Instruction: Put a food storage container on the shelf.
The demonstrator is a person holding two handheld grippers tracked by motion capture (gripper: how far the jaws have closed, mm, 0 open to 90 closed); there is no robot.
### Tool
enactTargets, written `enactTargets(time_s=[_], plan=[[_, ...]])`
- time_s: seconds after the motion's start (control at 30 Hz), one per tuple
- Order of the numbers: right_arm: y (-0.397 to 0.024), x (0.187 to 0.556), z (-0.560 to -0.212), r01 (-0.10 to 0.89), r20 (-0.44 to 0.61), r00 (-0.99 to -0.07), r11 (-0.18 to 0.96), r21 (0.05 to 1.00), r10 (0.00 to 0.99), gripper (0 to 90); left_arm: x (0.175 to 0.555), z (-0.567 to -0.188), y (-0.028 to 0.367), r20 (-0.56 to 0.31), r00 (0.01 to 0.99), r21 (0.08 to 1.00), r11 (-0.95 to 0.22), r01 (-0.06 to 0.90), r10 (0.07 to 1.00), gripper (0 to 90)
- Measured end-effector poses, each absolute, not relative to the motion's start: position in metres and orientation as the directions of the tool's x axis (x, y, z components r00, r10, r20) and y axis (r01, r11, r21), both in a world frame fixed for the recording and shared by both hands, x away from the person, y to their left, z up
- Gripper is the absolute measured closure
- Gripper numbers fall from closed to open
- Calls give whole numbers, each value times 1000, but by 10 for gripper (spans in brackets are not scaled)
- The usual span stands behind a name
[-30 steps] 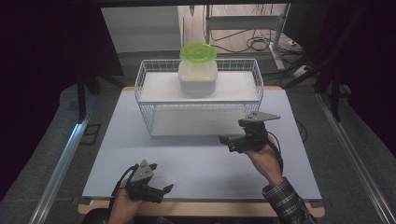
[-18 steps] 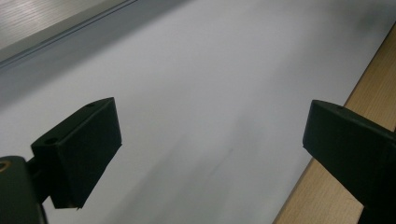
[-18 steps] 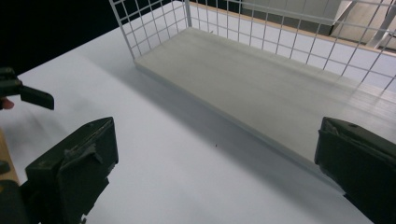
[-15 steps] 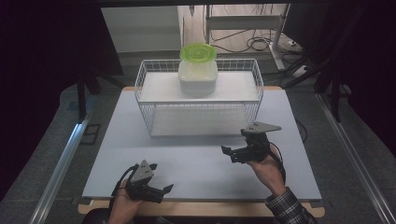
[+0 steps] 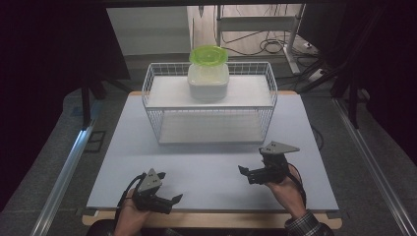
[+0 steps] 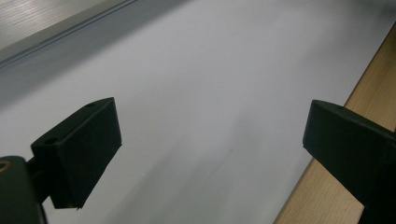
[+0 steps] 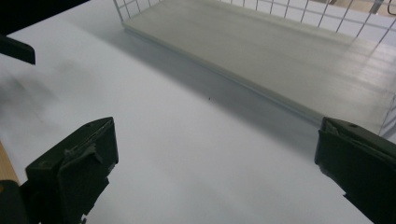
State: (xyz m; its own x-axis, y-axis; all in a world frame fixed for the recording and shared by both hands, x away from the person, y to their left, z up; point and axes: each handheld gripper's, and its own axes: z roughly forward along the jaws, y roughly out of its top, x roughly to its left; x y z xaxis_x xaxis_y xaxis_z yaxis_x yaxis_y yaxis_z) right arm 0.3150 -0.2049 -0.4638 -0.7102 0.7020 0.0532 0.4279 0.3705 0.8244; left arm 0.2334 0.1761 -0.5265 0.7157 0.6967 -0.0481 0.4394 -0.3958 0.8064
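- White-grey mat covering the surface [image 5: 206, 157], wooden edge showing along the near side.
- Left gripper [image 5: 169, 200] low at the near left of the surface, held in a hand [image 5: 129, 219]; fingers [image 6: 77, 154] wide apart, nothing between them, pale mat and a strip of wood edge beneath in the left gripper view.
- Right gripper [image 5: 244, 172] at the near right, held in the other hand [image 5: 285, 189], grey three-cornered plate on top; fingers [image 7: 72, 168] wide apart and empty, hanging over bare mat.
- White wire rack [image 5: 209, 105] at the middle far side of the surface, two tiers, well apart from both grippers; lower shelf [image 7: 261, 51] seen ahead in the right gripper view.
- Translucent plastic container [image 5: 208, 81] upright on the rack's top tier, about the middle, toward the back.
- Lime-green lid [image 5: 208, 54] sitting on top of the container.
- Grey floor and metal rails on both sides of the surface; cables on the floor behind.
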Motion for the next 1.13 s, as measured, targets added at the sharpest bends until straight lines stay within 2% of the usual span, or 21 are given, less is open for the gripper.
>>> enactTargets(time_s=[0.87, 1.13], plan=[[-210, 296, -512, 498, 10, -705, 485, 719, 709, 0, 235, -529, 177, -49, 714, 798, -402, 449, 698, 37], [-206, 294, -517, 503, -8, -714, 521, 689, 700, 0, 235, -530, 176, -50, 713, 795, -405, 452, 699, 36]])
